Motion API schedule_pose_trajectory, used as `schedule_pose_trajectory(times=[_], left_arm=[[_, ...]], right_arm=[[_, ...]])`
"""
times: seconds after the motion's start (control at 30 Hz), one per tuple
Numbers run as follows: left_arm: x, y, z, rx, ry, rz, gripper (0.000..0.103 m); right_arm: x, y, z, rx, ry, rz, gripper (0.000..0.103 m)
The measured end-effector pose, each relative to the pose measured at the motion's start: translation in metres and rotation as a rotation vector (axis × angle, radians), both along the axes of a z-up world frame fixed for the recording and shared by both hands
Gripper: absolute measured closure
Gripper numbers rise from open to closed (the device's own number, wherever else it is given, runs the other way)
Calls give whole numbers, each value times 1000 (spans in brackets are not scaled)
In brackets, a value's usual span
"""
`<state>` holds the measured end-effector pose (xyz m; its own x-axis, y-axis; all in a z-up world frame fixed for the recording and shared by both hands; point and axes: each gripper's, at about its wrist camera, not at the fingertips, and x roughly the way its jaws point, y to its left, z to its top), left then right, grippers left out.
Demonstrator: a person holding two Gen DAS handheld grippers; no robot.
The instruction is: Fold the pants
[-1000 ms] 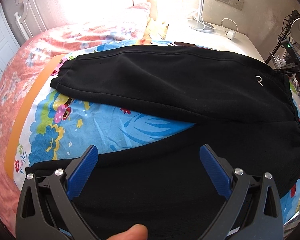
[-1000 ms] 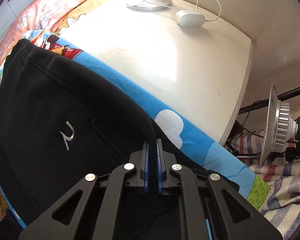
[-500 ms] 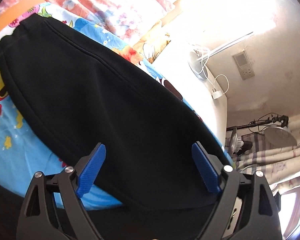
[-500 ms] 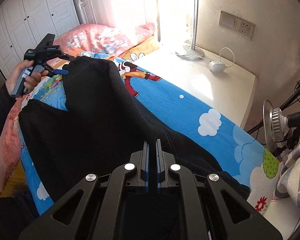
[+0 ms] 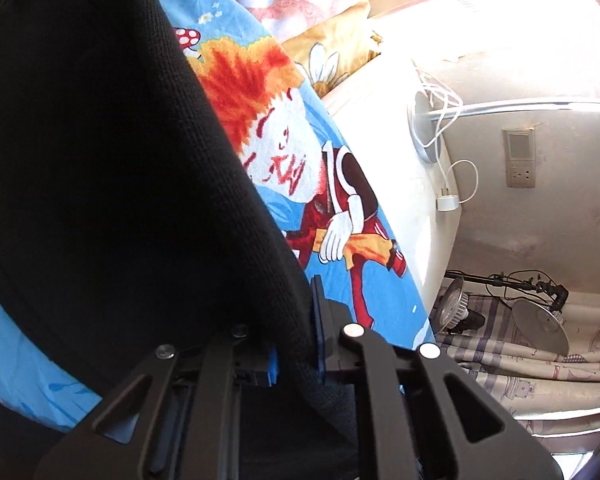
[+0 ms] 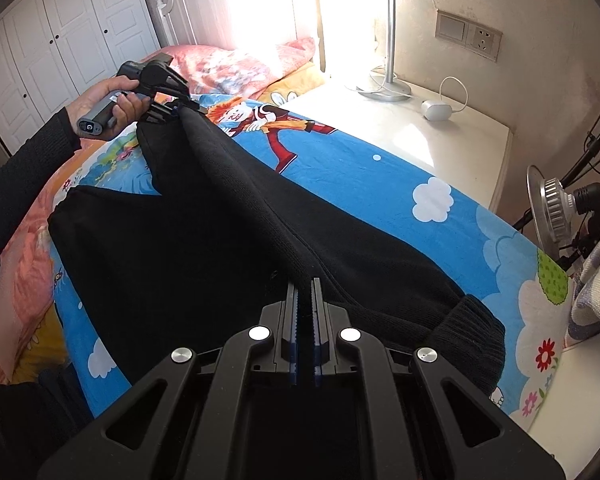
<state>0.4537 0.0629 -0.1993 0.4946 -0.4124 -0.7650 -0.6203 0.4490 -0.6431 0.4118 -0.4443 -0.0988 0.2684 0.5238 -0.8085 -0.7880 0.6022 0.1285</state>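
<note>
The black pants (image 6: 188,232) lie on a blue cartoon-print bed sheet (image 6: 380,184). One leg is lifted off the bed and stretched taut between both grippers. My right gripper (image 6: 304,292) is shut on the leg's outer edge near the waist end. My left gripper (image 5: 296,320) is shut on the same edge of the pants (image 5: 100,160) near the cuff; it also shows in the right wrist view (image 6: 172,106), held high at the far left. The other leg lies flat on the sheet below.
A white bedside table (image 6: 440,136) holds a lamp base (image 6: 386,90) and a white charger (image 6: 436,110). Pink pillows (image 6: 236,68) lie at the headboard. A studio light (image 6: 556,208) stands at the right. White wardrobe doors (image 6: 60,40) stand behind.
My left gripper has shut on the far leg's edge near the cuff and lifted it. My right gripper has risen with the waist end, pulling the leg taut.
</note>
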Motion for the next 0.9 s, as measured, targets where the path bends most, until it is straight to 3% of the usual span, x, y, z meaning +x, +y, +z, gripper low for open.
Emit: schedule_pose_trajectory(times=[0.13, 0.2, 0.33, 0.43, 0.57, 0.63, 0.67, 0.8, 0.9], left_arm=[[-88, -21, 44, 57, -117, -29, 91], [-141, -43, 52, 80, -153, -38, 91], [-240, -99, 36, 104, -155, -49, 91], [-285, -129, 12, 91, -151, -39, 91], [-304, -139, -7, 91, -181, 9, 91], [-303, -143, -5, 119, -192, 10, 91], [-303, -144, -4, 124, -193, 8, 91], [-300, -149, -2, 155, -182, 1, 90], [-302, -150, -4, 148, -175, 10, 88]], right_arm=[[-10, -24, 9, 32, 2, -39, 96], [-25, -37, 7, 46, 17, -55, 96], [-59, -65, -30, 14, 97, -106, 96], [-75, -92, -66, 28, 215, -178, 95], [-93, -118, -81, 150, 291, -265, 78], [-98, -131, -76, 240, 313, -325, 50], [-99, -140, -73, 295, 318, -366, 30], [-89, -164, -75, 417, 369, -509, 31], [-77, -164, -81, 416, 387, -572, 34]])
